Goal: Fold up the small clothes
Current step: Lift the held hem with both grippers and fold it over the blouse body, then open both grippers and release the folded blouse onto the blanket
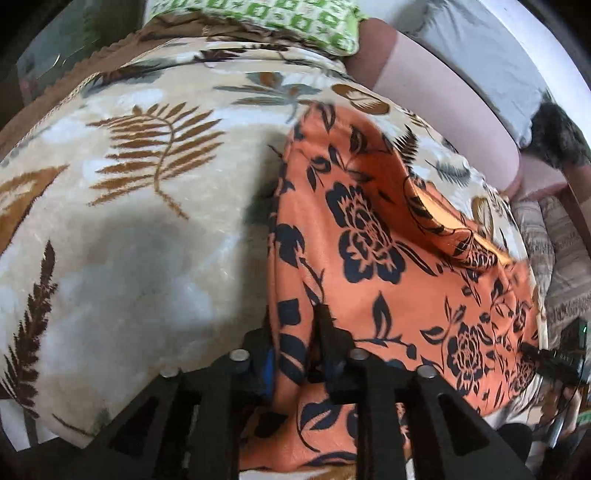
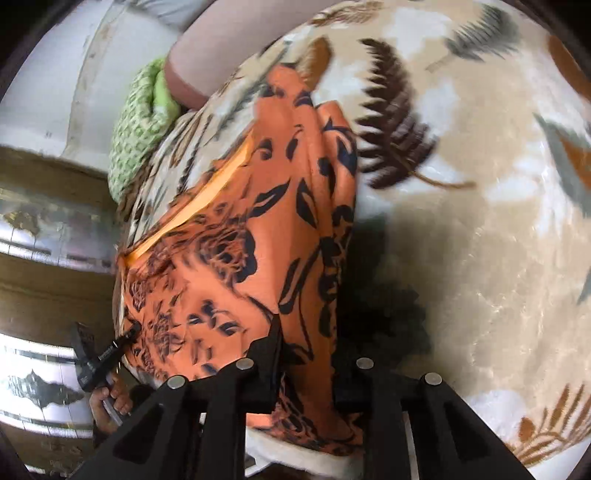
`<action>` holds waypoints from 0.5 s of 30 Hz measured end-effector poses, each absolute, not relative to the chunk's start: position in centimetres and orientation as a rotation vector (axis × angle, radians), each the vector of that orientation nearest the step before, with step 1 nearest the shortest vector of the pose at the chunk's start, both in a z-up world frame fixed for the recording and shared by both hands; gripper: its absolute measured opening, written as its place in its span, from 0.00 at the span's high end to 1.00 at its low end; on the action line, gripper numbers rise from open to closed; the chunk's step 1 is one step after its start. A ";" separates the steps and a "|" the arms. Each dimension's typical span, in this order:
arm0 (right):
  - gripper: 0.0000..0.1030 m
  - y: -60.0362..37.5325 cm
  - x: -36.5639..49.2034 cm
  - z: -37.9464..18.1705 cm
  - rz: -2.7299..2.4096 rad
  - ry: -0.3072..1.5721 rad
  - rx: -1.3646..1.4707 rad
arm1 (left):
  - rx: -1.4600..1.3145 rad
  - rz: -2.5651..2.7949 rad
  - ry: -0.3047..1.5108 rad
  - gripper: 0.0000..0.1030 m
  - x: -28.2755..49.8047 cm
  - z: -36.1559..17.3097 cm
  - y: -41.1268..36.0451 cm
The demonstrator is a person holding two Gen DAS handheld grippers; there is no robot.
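Both black grippers, left gripper [image 1: 295, 354] and right gripper [image 2: 306, 369], pinch the orange black-floral fabric garment [image 1: 369, 240], lying on a beige fern-print plush blanket [image 1: 147, 184] covering the bed.

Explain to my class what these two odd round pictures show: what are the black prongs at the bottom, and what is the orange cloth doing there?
Each picture comes from a wide-angle camera fixed on a hand-held gripper, looking forward along its two black fingers. One view belongs to the left gripper, the other to the right gripper; a person holds one in each hand. Both look down at a bed covered by a cream blanket with a fern pattern. On it lies an orange garment with dark flowers, the piece being folded. Each gripper has an edge of that garment pinched between its fingers. A green patterned pillow lies at the far end of the bed.
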State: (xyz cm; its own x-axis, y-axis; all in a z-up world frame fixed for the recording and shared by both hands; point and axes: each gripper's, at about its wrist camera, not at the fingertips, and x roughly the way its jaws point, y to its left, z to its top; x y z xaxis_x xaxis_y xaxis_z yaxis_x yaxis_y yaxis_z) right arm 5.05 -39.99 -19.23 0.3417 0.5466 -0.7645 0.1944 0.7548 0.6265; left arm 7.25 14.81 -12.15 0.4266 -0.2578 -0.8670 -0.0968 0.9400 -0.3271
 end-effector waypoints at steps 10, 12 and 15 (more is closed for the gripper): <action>0.67 -39.3 6.0 -9.8 0.159 1.023 0.524 | -0.233 0.033 0.932 0.41 6.2 -5.7 14.3; 0.67 -34.9 7.4 -9.2 0.272 1.048 0.410 | -0.189 -0.025 0.918 0.41 5.9 -5.8 12.8; 0.67 -27.1 9.5 -10.1 0.400 1.105 0.215 | -0.114 -0.076 0.952 0.41 6.0 -6.9 10.3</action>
State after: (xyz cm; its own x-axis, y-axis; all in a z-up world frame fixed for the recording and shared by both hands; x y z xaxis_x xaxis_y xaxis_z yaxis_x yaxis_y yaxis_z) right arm 9.53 -27.15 -10.14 0.3876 0.4171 -0.8221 -0.2064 0.9084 0.3635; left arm 6.01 10.31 -6.90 0.5778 -0.1153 -0.8080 0.0151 0.9913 -0.1306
